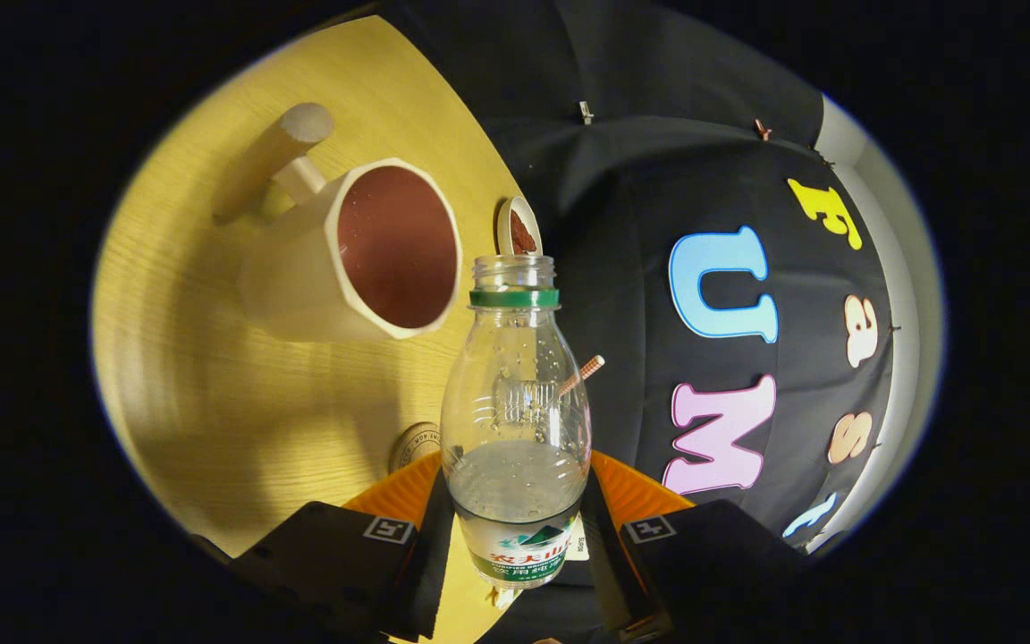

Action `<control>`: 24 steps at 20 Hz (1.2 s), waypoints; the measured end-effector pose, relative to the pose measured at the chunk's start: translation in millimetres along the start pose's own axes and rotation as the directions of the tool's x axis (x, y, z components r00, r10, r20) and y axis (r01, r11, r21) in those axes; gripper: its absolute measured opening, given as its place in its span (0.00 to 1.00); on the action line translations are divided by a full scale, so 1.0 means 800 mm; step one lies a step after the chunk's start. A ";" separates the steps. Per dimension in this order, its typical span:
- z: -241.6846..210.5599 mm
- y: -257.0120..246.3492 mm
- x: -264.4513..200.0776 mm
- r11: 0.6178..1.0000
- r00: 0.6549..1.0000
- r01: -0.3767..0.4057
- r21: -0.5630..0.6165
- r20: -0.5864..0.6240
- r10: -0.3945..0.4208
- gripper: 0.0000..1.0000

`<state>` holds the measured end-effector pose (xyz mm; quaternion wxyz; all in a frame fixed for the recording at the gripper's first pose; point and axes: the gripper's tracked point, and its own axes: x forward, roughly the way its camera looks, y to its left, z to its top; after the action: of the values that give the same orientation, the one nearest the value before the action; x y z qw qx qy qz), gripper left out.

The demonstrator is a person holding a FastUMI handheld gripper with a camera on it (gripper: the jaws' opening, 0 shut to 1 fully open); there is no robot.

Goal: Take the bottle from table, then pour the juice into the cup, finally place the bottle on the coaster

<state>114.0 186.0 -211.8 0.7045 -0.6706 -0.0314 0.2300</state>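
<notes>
Now tool (515, 528) clenched on clear plastic bottle (515, 420), uncapped, tilted w/ mouth near cream octagonal cup (363, 255) on yellow wooden surface (238, 402) — prob. lining up pour.

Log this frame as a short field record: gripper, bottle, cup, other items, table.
gripper: gripper shut on the bottle, one finger pressing each side of its lower body
bottle: clear bottle, uncapped, green neck ring, partly filled, raised and tipped relative to the table
cup: cream cup with a long handle and brown inside, beyond the bottle's mouth
other items: small round dish beyond the cup; round coaster near the fingers
table: yellow wooden table
</notes>
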 end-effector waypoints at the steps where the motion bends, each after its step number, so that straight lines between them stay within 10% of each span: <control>1: 0.002 0.000 0.000 1.000 1.000 -0.001 -0.016 0.005 0.001 0.70; 24: 0.013 -0.011 0.018 0.962 0.997 0.010 -0.271 0.076 0.011 0.70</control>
<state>125.8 201.0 -205.9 0.6042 -0.7516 -0.0895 0.2492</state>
